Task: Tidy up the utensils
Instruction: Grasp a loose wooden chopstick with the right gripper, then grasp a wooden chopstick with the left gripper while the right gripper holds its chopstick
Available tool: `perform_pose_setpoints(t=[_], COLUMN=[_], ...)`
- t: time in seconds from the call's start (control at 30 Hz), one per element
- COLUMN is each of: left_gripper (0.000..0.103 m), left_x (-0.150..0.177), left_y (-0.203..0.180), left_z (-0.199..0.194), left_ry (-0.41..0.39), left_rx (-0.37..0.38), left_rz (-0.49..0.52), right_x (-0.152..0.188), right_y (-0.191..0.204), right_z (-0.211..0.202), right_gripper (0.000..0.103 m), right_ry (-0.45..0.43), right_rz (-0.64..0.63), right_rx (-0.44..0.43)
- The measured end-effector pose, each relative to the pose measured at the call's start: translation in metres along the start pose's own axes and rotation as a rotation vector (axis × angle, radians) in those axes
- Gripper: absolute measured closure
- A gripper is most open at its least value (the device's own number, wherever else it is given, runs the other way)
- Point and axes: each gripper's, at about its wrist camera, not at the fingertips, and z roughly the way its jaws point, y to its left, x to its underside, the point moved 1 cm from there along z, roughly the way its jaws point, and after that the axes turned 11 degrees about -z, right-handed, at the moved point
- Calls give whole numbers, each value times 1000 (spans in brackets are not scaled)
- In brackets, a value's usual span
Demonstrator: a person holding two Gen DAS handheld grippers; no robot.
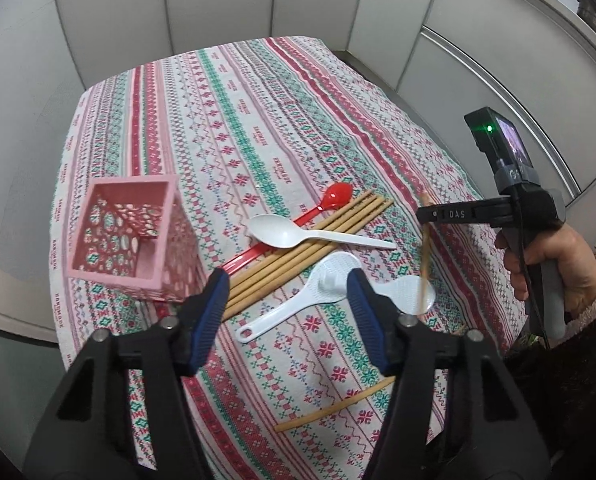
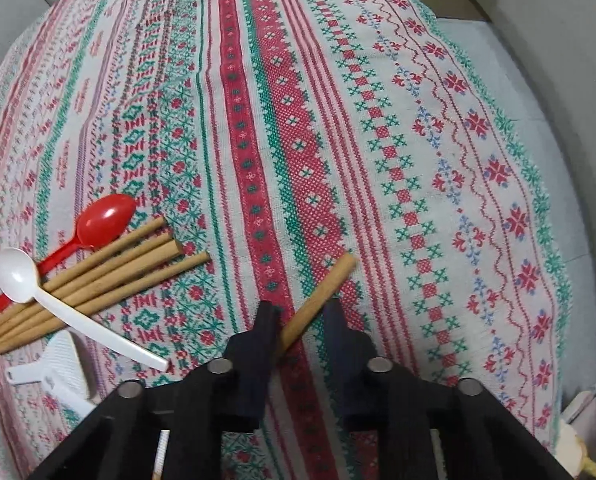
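- The single chopstick (image 2: 318,300) sits between the tips of the right hand-held gripper (image 2: 298,312) at lower centre of the right wrist view, jaws clamped on it; from the left wrist view it hangs nearly upright at right of frame.
- Its lower end looks close to a white rice paddle (image 1: 410,292), so lift straight up before swinging across.
- The likely goal is the pink perforated basket (image 1: 138,240), lying tilted at left of the left wrist view with its mouth facing up and toward the camera.
- The grip seems off-centre on the stick; move slowly so it does not pivot or slip.
- The left hand-held gripper (image 1: 286,308) hovers with jaws apart and nothing between them, over the bundled chopsticks (image 1: 310,244), the red spoon (image 1: 330,200) and the white spoon (image 1: 282,232) on the bench's patterned cloth (image 1: 258,100).
- Steadying the basket with it would help insertion.
- Another loose chopstick (image 1: 334,408) lies low in that frame.
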Motion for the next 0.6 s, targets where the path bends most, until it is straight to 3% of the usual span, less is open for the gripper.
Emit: perform_pose_setpoints(t=[0.07, 0.23, 0.37, 0.47, 0.53, 0.6], left_gripper=[51, 61, 64, 64, 74, 76], left_x=[-1, -8, -17, -16, -13, -11], left_y=[-6, -26, -45, -67, -78, -92], left_z=[4, 23, 43, 68, 80, 97], left_ry=[15, 66, 106, 148, 168, 191], left_rx=[18, 33, 50, 105, 128, 129], left_rz=[17, 89, 175, 308, 372, 436], right_x=[1, 2, 4, 7, 9, 12], right_y=[-6, -17, -29, -42, -48, -55], right_z=[0, -8, -26, -40, -49, -55], right_gripper=[96, 96, 96, 96, 96, 96], right_ry=[-3, -26, -76, -112, -132, -140], right_rz=[23, 76, 93, 111, 117, 125], right_rx=[-48, -177, -202, -204, -195, -195])
